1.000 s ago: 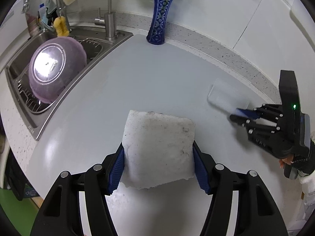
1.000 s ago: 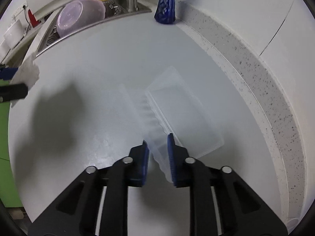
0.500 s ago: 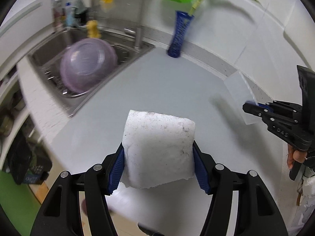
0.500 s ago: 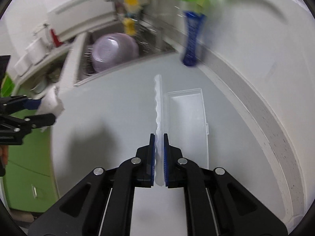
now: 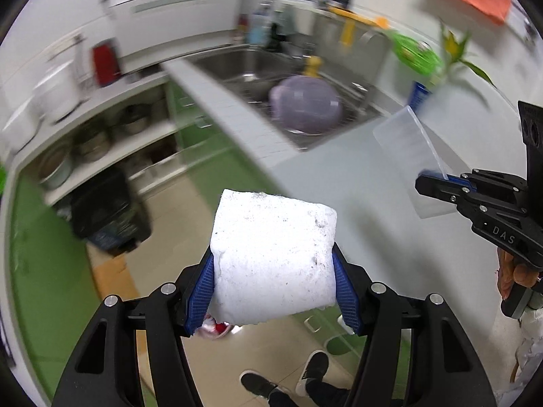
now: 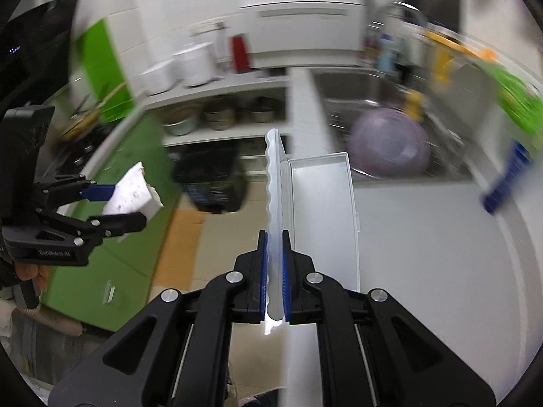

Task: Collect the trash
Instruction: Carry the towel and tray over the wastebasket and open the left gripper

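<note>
My left gripper (image 5: 273, 288) is shut on a white, dirt-flecked foam block (image 5: 271, 257), held in the air past the counter's edge, above the floor. In the right wrist view the same gripper (image 6: 115, 203) and foam block (image 6: 132, 193) show at the left. My right gripper (image 6: 275, 281) is shut on the wavy lid edge of a clear plastic clamshell box (image 6: 322, 210), which hangs open in the air. Seen from the left wrist, this box (image 5: 407, 156) and the right gripper (image 5: 431, 178) are at the right. A black trash bin (image 5: 108, 213) (image 6: 210, 183) stands on the floor below.
The grey counter (image 5: 339, 176) lies to the right, with a steel sink (image 5: 271, 68) holding a purple bowl (image 5: 305, 105). A blue vase (image 6: 505, 183) stands by the wall. Open shelves (image 6: 220, 108) carry pots. Green cabinet fronts (image 6: 135, 220) line the floor. A person's shoes (image 5: 288, 380) are below.
Both grippers have lifted their loads off the counter and swung left, out past its edge toward the floor and the black bin. The clamshell box now hangs open in the air.
</note>
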